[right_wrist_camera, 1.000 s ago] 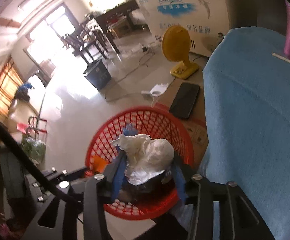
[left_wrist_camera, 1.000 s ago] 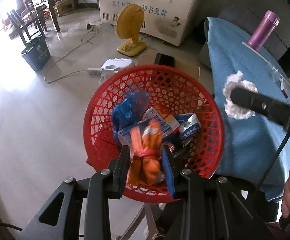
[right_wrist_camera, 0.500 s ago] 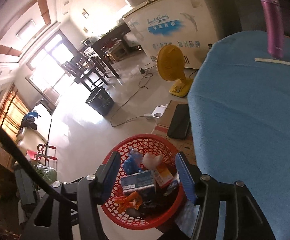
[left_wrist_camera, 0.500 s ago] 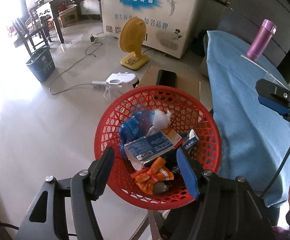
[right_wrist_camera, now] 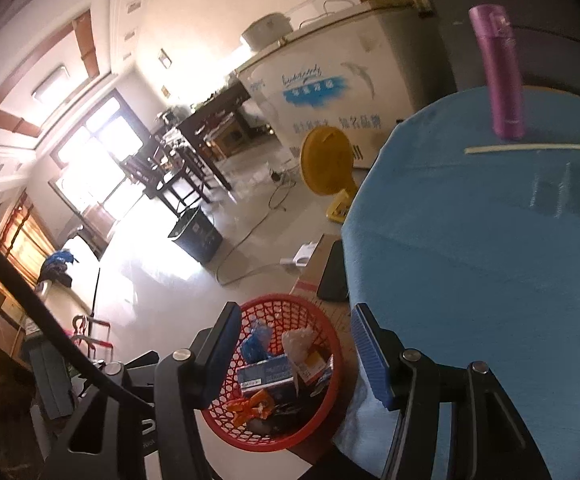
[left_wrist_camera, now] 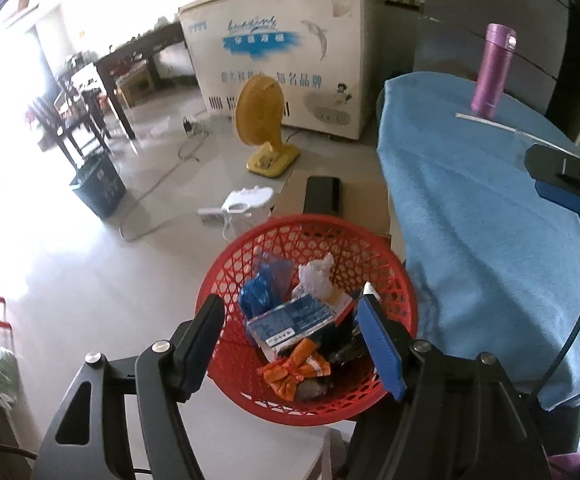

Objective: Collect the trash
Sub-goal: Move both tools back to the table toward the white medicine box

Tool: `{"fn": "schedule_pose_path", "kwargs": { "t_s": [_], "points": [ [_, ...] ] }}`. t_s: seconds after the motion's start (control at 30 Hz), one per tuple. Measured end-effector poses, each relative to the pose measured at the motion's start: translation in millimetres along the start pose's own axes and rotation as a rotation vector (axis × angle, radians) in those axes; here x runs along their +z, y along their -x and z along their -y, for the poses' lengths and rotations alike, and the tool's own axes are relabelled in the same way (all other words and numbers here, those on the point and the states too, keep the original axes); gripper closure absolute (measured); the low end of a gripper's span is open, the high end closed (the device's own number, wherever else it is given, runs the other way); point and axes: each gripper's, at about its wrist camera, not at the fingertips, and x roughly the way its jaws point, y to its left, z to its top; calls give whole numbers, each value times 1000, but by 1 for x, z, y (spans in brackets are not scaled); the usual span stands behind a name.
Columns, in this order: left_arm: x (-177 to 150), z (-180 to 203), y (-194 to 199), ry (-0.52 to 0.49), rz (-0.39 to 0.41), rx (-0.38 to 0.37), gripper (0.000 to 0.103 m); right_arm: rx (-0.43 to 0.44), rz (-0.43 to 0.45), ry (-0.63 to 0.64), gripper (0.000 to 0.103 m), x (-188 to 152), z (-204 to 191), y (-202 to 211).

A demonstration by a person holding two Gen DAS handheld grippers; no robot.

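A red mesh basket stands beside the blue-clothed table, low in both wrist views. In it lie an orange wrapper, a blue and white box, a blue bag and a crumpled white paper. My left gripper hovers above the basket with its jaws opening and nothing between them. My right gripper stands open and empty, higher up over the basket's table side. One of its fingers shows at the right edge of the left wrist view.
On the blue tablecloth stand a purple flask and a thin white strip. Beyond the basket a phone lies on a cardboard box. A yellow fan, a white freezer, a dark bin and cables occupy the floor.
The left gripper let go of the orange wrapper and the right of the white paper; both now lie in the basket. Both grippers have opened and risen away from it.
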Motion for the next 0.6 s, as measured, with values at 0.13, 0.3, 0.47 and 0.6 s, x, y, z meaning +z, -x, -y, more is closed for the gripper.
{"fn": "schedule_pose_path", "kwargs": {
  "t_s": [0.13,0.3,0.47,0.6],
  "points": [
    [5,13,11,-32,28,26,31,-5,33,-22,42,1,9,19],
    [10,28,21,-73,49,44,30,-11,66,-52,42,1,21,38],
    [14,45,22,-105,39,21,28,-29,74,-77,42,-4,37,49],
    [17,67,19,-146,25,-13,28,-66,80,-119,42,-11,62,58]
  ]
}}
